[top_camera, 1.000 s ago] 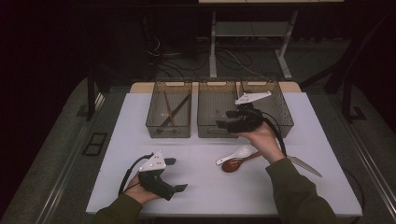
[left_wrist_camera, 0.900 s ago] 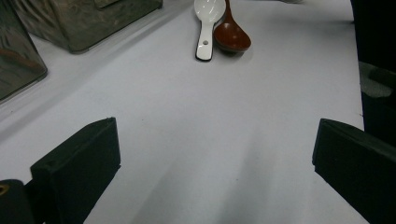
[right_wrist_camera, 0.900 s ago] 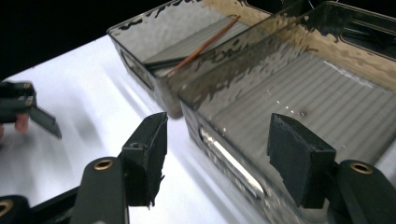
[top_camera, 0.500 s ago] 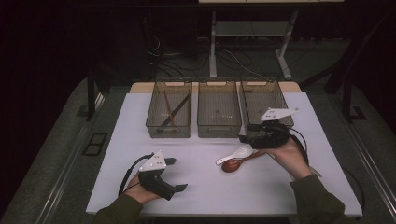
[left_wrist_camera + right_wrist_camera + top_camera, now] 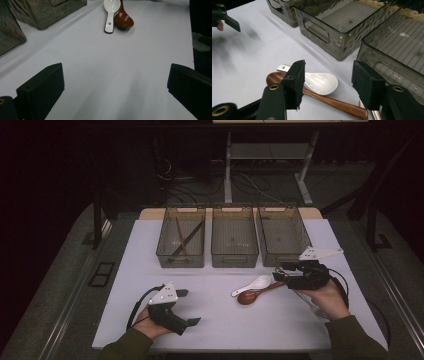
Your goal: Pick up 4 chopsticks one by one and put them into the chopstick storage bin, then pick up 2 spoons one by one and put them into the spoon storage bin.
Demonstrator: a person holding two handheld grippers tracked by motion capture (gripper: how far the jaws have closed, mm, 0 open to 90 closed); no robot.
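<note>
A white ceramic spoon [image 5: 252, 285] and a brown wooden spoon [image 5: 250, 296] lie together on the white table [image 5: 220, 330], in front of the middle bin. My right gripper [image 5: 278, 276] hovers just right of them and points left. In the right gripper view its jaws [image 5: 329, 72] are open and have just been closing. Nothing is between the pads, and the white spoon [image 5: 319, 82] and the brown spoon [image 5: 332, 101] lie below the gap. My left gripper [image 5: 189, 307] rests near the front left with its jaws [image 5: 115, 82] wide open and empty. Far ahead of it are the white spoon [image 5: 110, 15] and the brown spoon [image 5: 123, 20].
Three clear dark bins stand in a row at the back. The left bin [image 5: 181, 255] holds chopsticks, beside the middle bin [image 5: 234, 255] and the right bin [image 5: 282, 252]. A metal utensil handle [image 5: 375, 115] lies under my right gripper. The table's front edge is close to both hands.
My right gripper has come away from above the bins, moving right, toward the near side and down to the spoons. Its jaws have narrowed a little. The left gripper has stayed put.
</note>
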